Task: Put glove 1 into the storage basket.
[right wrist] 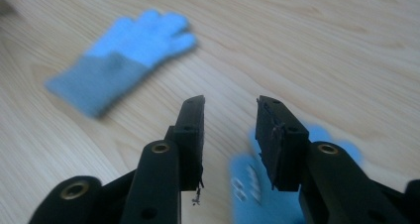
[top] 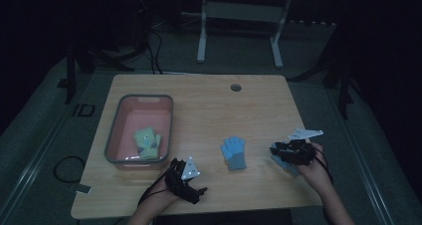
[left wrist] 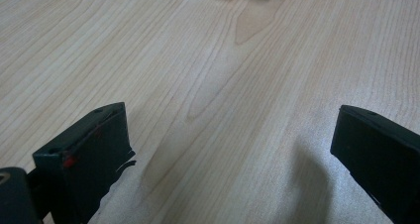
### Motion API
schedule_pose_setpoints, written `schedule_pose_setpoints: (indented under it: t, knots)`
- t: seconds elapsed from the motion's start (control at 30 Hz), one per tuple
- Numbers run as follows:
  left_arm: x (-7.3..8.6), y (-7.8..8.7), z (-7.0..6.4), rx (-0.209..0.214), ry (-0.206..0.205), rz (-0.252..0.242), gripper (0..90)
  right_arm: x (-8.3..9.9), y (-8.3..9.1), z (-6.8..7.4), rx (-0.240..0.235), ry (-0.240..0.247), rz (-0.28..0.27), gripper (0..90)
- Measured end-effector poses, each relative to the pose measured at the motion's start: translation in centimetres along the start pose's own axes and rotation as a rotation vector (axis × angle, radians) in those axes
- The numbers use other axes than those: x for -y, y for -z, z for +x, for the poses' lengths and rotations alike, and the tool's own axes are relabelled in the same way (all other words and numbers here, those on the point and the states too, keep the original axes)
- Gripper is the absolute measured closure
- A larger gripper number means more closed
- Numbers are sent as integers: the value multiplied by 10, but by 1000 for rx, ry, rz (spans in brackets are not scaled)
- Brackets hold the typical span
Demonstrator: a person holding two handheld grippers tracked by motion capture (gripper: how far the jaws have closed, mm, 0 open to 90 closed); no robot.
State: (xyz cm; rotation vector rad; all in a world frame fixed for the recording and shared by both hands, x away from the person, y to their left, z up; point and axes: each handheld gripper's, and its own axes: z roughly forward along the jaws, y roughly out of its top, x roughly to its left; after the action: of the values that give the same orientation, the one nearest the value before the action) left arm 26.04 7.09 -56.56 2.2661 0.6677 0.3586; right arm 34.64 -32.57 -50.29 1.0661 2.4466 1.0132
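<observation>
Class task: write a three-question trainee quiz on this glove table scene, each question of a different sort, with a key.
1. True or false: the bin holds a yellow-green glove.
2. How many blue gloves are on the table? A one, B two, C three.
3. Are the left gripper's jaws open or shut?

Key:
1. True.
2. B: one in the middle, one under the right gripper.
3. Open, nothing between them.
</observation>
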Motion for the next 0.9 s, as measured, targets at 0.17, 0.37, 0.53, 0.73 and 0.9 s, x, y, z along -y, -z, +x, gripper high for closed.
schedule_pose_setpoints:
  t: [0.17,0.37,0.53,0.73,0.9]
  knots:
    - [1,0,0,4,5,-2,23,16,7,-17,9,-6,30,625]
    - [2,0,1,-1,5,-1,23,28,8,-29,6,19,85,597]
    - [2,0,1,1,0,1,23,34,5,-36,4,21,109,600]
    - [2,0,1,2,-2,3,23,43,-5,-36,3,45,141,599]
    - [2,-1,0,-1,-9,7,23,43,-5,-32,39,9,148,815]
